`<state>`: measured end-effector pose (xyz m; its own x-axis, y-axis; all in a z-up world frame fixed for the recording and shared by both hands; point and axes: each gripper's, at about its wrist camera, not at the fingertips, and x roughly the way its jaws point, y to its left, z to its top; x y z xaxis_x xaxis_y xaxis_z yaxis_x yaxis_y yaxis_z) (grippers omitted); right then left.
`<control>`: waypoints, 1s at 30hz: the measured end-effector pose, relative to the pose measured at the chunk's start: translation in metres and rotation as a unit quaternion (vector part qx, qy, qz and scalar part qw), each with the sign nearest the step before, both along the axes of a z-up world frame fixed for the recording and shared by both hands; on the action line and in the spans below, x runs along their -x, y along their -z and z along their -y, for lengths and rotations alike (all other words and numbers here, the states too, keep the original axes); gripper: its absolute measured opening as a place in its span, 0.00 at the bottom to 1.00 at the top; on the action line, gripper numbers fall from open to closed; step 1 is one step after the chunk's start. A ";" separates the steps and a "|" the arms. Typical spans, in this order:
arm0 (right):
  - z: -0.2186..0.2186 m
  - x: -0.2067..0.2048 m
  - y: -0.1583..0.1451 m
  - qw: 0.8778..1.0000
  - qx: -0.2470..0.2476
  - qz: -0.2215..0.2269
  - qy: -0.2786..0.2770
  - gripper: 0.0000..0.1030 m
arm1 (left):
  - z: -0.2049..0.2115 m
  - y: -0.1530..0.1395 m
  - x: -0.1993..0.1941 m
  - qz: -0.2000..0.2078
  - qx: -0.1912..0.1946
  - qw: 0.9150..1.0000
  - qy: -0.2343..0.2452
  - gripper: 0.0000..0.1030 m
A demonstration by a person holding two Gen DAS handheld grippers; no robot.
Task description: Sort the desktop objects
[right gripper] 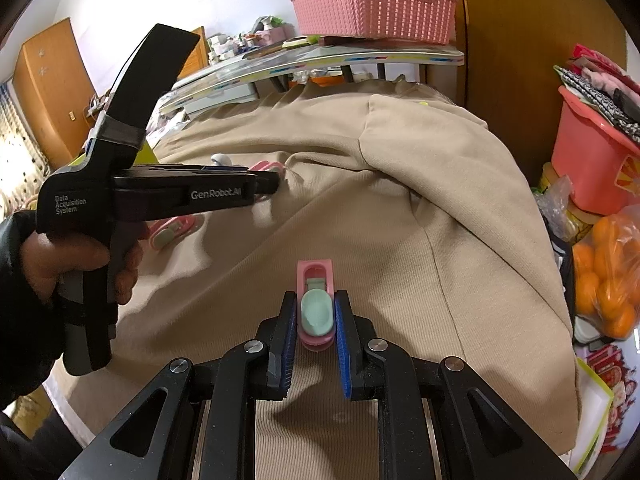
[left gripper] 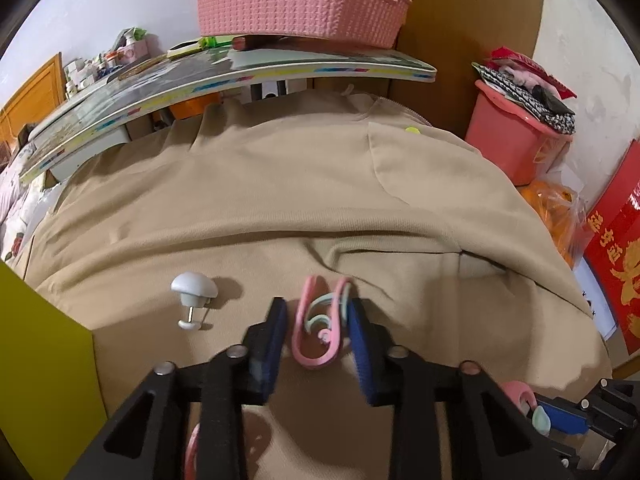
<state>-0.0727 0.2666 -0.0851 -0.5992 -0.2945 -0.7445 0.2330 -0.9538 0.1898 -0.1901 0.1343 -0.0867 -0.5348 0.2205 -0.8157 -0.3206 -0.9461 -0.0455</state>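
Observation:
My left gripper (left gripper: pixel 318 320) sits low over the tan cloth (left gripper: pixel 280 200), its blue pads on either side of a pink clip with mint curls (left gripper: pixel 320 322). The right pad touches the clip; a thin gap shows at the left pad. A white knob-shaped peg (left gripper: pixel 194 292) lies just left of it. My right gripper (right gripper: pixel 316 316) is shut on a pink clip with a mint lever (right gripper: pixel 316 308), held above the cloth (right gripper: pixel 360 208). The right wrist view shows the left gripper (right gripper: pixel 274 182) from the side, held by a hand (right gripper: pixel 80 264). Another pink clip (right gripper: pixel 172 232) lies under it.
A pink woven basket (left gripper: pixel 300 4) (right gripper: pixel 372 8) stands on a low board table (left gripper: pixel 240 76) at the back. A coral bucket (right gripper: pixel 592 164) of fabric and a bag of oranges (right gripper: pixel 608 280) crowd the right. A yellow-green box (left gripper: pixel 40 360) is at the left.

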 end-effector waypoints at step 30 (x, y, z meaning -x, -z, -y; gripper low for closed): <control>0.002 -0.006 -0.007 1.000 -0.010 -0.004 0.017 0.17 | 0.010 -0.007 -0.045 -0.003 -0.010 1.000 0.016 0.24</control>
